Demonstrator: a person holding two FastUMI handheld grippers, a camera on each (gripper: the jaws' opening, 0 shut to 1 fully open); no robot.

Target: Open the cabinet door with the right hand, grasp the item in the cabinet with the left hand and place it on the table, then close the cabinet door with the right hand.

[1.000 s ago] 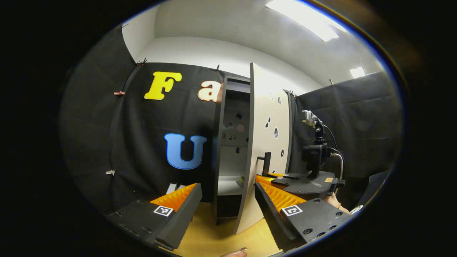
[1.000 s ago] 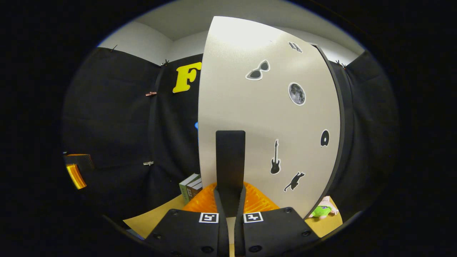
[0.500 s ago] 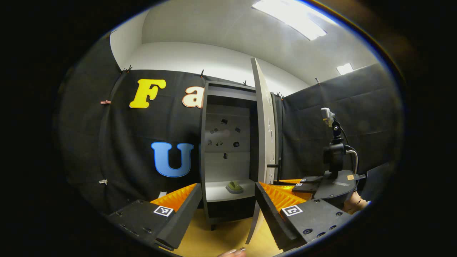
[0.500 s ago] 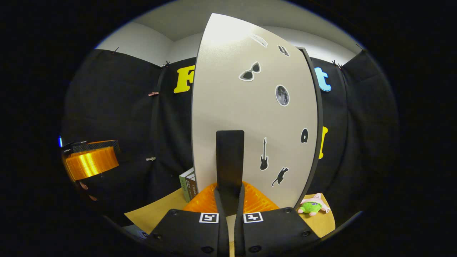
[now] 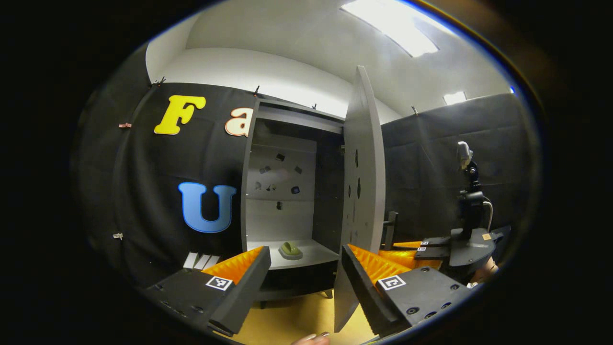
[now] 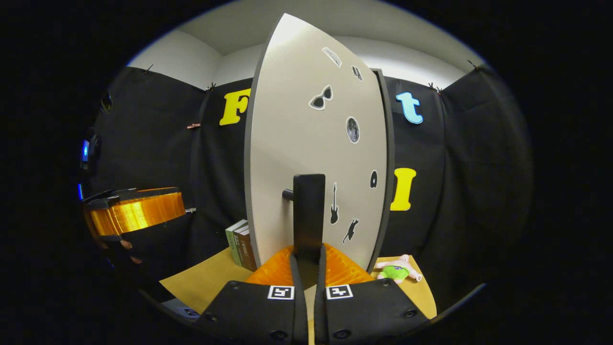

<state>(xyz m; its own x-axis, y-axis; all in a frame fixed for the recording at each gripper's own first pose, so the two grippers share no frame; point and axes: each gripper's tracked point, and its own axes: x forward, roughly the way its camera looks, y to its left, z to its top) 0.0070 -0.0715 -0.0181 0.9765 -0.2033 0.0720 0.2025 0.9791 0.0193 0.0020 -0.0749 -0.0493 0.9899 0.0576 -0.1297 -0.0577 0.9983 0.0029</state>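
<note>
right gripper (image 6: 306,268) clamped on black bar handle (image 6: 309,211) | left gripper (image 5: 304,268) wide open, empty | risk: grey cabinet door (image 5: 361,191) swinging back, blocking reach to small green item (image 5: 290,249)

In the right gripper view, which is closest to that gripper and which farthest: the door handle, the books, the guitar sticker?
1. The door handle: pinched between the right gripper fingers, dead centre.
2. The guitar sticker: on the cabinet door face, just behind and right of the handle.
3. The books: standing on the table, past the door's left edge.

Item (image 5: 290,249) on cabinet (image 5: 292,191) lower shelf; door (image 6: 306,153) right of opening; books (image 6: 241,243) left, on table (image 6: 206,282).
</note>
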